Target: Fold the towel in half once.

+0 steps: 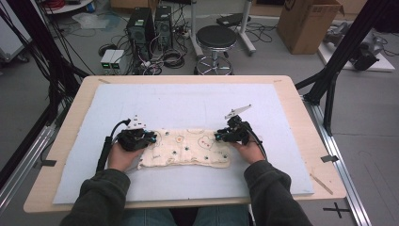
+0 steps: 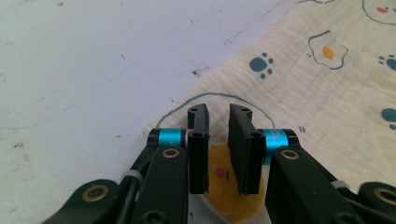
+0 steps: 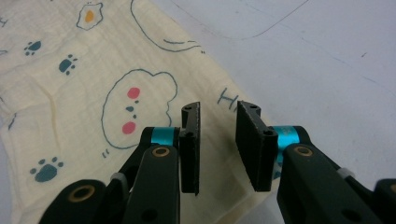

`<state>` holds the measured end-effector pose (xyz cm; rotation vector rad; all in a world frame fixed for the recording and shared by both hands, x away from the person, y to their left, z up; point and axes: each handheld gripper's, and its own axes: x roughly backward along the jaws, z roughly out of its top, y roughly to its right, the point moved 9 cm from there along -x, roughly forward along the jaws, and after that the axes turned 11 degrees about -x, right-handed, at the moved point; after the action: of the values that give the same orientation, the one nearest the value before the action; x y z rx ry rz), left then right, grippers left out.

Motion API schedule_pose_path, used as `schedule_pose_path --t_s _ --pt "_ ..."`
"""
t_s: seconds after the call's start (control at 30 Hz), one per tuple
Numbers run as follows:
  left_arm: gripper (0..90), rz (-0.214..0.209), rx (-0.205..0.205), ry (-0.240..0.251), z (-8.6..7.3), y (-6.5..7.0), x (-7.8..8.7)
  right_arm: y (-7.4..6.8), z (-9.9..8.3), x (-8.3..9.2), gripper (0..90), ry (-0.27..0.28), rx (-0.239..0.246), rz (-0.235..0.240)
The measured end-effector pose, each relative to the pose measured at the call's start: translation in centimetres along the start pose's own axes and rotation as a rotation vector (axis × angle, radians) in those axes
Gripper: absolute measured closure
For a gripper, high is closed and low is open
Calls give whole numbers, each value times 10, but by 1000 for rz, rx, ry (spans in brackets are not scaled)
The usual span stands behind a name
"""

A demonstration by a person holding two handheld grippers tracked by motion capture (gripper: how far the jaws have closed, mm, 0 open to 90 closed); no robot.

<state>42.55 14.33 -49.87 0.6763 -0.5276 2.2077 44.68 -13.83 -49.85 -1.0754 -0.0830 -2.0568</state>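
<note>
Cream cloth is lying folded, apparently finished, near me on the foam mat; I'm hovering left gripper and right gripper, jaws narrowly apart, gripping nothing, over its ends.

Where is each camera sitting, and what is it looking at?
High view: above the person's side, looking forward and down at the table; forearms, hands, left gripper and right gripper show.
Left gripper view: rides that gripper, looking along its jaws at the cloth's corner.
Right gripper view: rides that gripper, jaws apart over the cloth's edge.
All share the printed cloth and blue mat.
</note>
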Motion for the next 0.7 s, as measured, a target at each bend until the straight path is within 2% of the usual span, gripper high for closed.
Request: schedule_pose_path --t_s 0.07,0.37,0.7 --pt "754 0 -4 0 1 0 1 0 0 1 675 8 6 5" --pt "698 -15 12 23 6 4 9 -9 3 13 504 55 -6 85" --pt "574 -44 40 68 13 8 21 -13 5 24 296 101 -36 95"
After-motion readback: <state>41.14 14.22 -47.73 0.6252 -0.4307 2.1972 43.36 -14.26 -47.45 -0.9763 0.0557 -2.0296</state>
